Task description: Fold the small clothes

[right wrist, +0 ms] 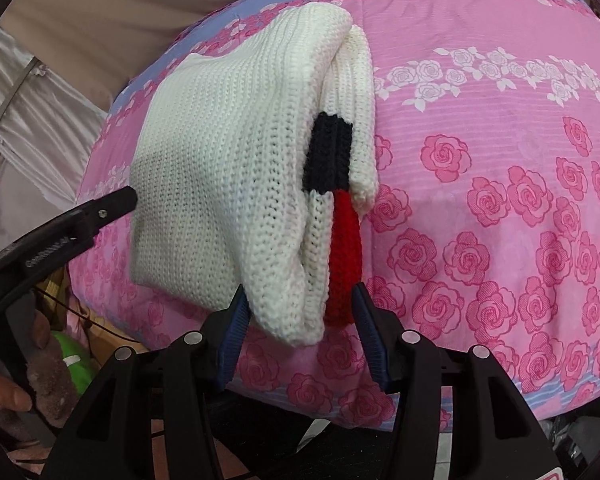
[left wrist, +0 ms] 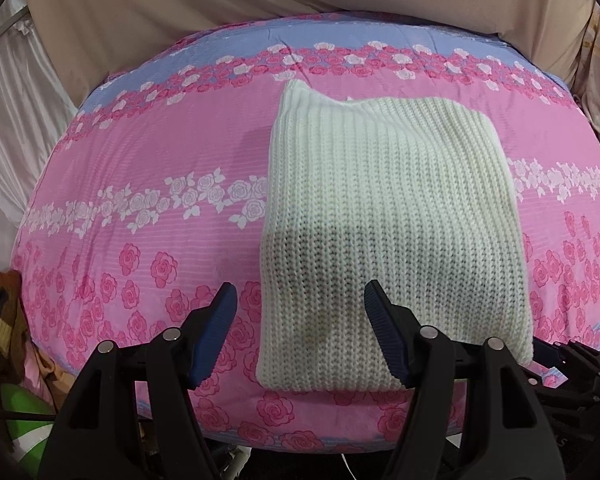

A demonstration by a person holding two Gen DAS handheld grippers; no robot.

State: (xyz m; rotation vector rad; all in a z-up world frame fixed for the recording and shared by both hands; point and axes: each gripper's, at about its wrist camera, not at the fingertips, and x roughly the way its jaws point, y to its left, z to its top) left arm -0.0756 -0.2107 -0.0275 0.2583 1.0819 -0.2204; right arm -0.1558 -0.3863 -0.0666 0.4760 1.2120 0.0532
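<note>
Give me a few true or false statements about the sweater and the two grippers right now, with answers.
1. The sweater lies folded on a pink rose-print cover. True.
2. The left gripper is clamped on the sweater. False: its jaws are open, holding nothing.
3. A black and a red band show in the sweater's folded layers. True.
4. The right gripper is shut. False: its jaws are open around the sweater's near corner.
5. The sweater is green. False: it is white.

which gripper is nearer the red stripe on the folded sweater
Right. The right gripper is open with the red stripe just ahead between its fingers; the left gripper is open at the sweater's plain white opposite side.
</note>
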